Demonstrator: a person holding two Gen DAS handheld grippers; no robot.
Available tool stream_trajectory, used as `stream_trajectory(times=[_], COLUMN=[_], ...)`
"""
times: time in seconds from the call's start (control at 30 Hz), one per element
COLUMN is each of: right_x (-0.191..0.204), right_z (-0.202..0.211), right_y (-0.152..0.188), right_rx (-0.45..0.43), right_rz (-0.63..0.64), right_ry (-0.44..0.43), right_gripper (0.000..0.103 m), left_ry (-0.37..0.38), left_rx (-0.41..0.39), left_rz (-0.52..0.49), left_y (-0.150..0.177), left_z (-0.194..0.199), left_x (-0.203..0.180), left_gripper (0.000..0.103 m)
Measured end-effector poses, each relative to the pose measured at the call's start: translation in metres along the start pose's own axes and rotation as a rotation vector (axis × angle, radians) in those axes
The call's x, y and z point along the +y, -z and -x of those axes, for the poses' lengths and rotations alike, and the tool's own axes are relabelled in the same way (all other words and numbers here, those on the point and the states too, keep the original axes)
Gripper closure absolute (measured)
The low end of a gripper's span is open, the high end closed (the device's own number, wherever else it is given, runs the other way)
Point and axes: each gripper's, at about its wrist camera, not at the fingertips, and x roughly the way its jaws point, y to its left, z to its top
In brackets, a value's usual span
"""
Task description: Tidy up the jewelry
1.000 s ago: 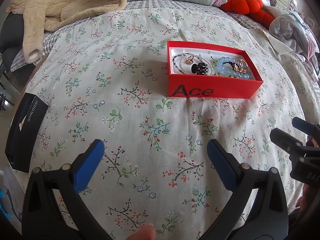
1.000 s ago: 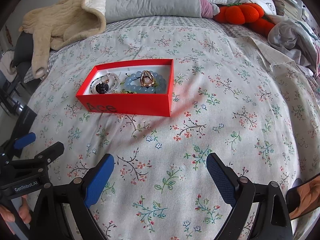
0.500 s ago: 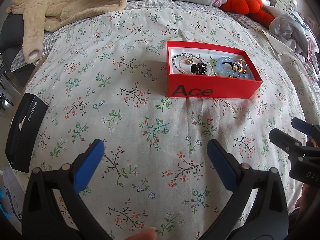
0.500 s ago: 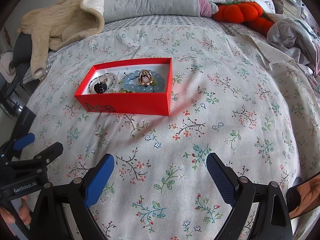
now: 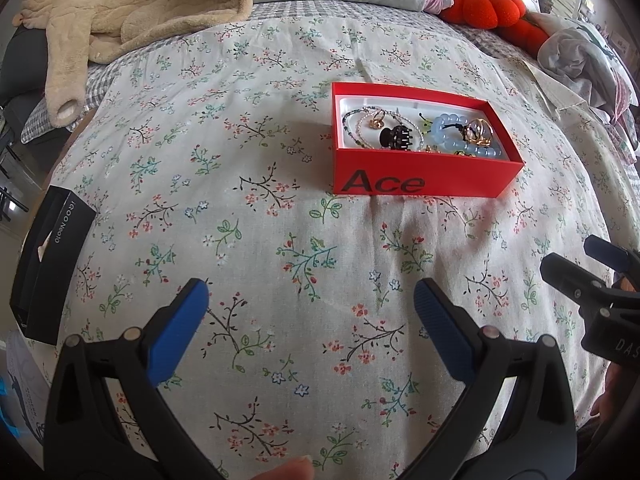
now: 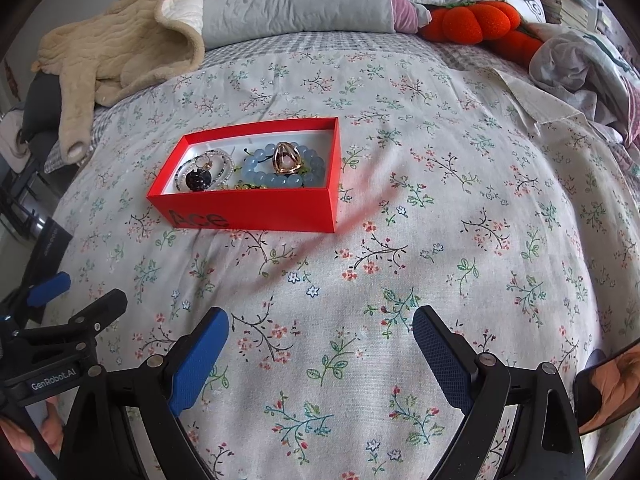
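Floral bedspread (image 5: 280, 160) underneath; left gripper (image 5: 310, 306) and right gripper (image 6: 320, 330) hover low side by side, jaws spread, nothing held. Red box (image 5: 420, 178) reads "Ace"; left gripper's body reads "GenRobot.AI".

Red box (image 6: 256, 212) of jewelry on floral bedspread (image 6: 440, 208), well beyond the wide-spread, empty right tool (image 6: 320, 330).

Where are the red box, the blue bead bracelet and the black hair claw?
red box (image 6: 256, 214), right wrist view, front wall
blue bead bracelet (image 6: 260, 174), right wrist view, near beads
black hair claw (image 5: 396, 137), left wrist view, body
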Motion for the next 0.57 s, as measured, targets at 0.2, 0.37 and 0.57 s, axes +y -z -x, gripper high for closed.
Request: stream_trajectory(times=[0.2,0.37,0.57], right_x=[0.0,0.0,0.002], right_z=[0.0,-0.001,-0.015], right_y=[0.0,0.001,0.009], right_rx=[0.0,0.001,0.001], right_rz=[-0.001,-0.003,-0.028], right_ry=[0.005,0.007,0.029], right_gripper=[0.009,0.009,0.009], left_ry=[0.002,0.007,-0.013], left_rx=[-0.001,0.005,0.017], left_rz=[-0.002,-0.005,-0.017], left_y=[0.0,0.001,0.007], left_z=[0.0,-0.001,-0.017], left_x=[0.0,-0.001,0.0], left_gripper=[0.001,0.001,0.001])
